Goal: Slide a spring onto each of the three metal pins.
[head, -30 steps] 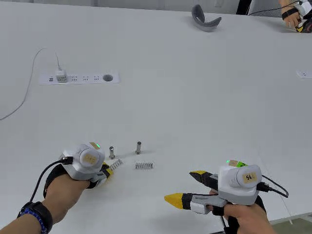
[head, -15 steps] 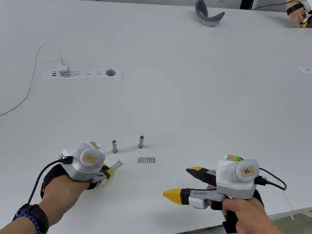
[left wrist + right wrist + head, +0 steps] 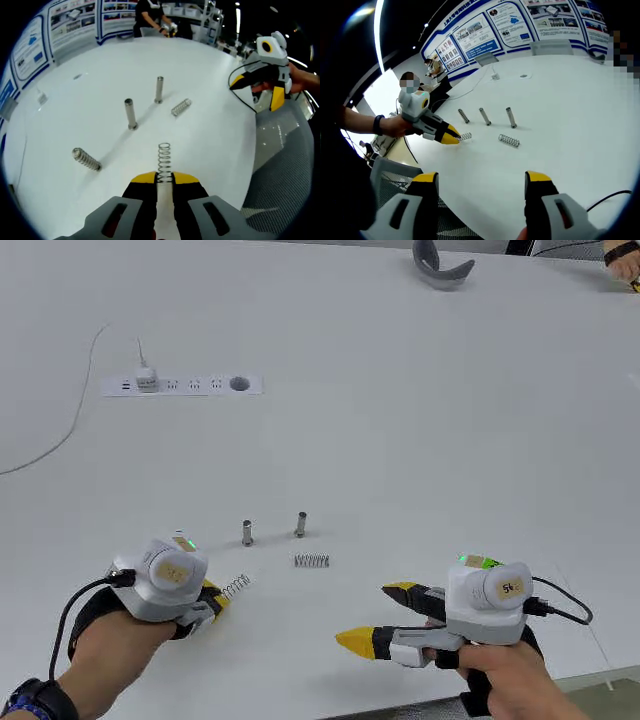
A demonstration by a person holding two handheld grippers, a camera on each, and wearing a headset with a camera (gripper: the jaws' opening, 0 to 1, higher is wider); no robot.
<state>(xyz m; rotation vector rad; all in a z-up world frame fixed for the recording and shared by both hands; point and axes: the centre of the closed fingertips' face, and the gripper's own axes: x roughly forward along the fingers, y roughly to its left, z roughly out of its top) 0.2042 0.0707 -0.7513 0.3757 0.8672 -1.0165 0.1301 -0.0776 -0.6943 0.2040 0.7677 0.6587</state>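
Two bare metal pins [image 3: 247, 532] [image 3: 300, 525] stand upright on the white table. They appear again as the nearer pin [image 3: 130, 114] and the farther pin [image 3: 159, 90]. A loose spring [image 3: 312, 560] lies just in front of them. My left gripper [image 3: 215, 598] is shut on another spring [image 3: 236, 586], which sticks out from its yellow tips [image 3: 159, 177] toward the pins, a short way off. Left of them stands a spring-wrapped post [image 3: 86, 159], seemingly a pin with a spring on it [image 3: 463, 116]. My right gripper [image 3: 378, 616] is open and holds nothing, to the right of the pins.
A white power strip [image 3: 185, 386] with a plugged charger and cable lies at the far left. A grey curved object [image 3: 445, 265] rests at the far edge. The table's front edge [image 3: 600, 675] runs close behind the right gripper. A person [image 3: 150, 15] stands beyond the table.
The view has shifted. My left gripper, still holding its spring, has drawn back a little from the left pin. The right gripper stays open.
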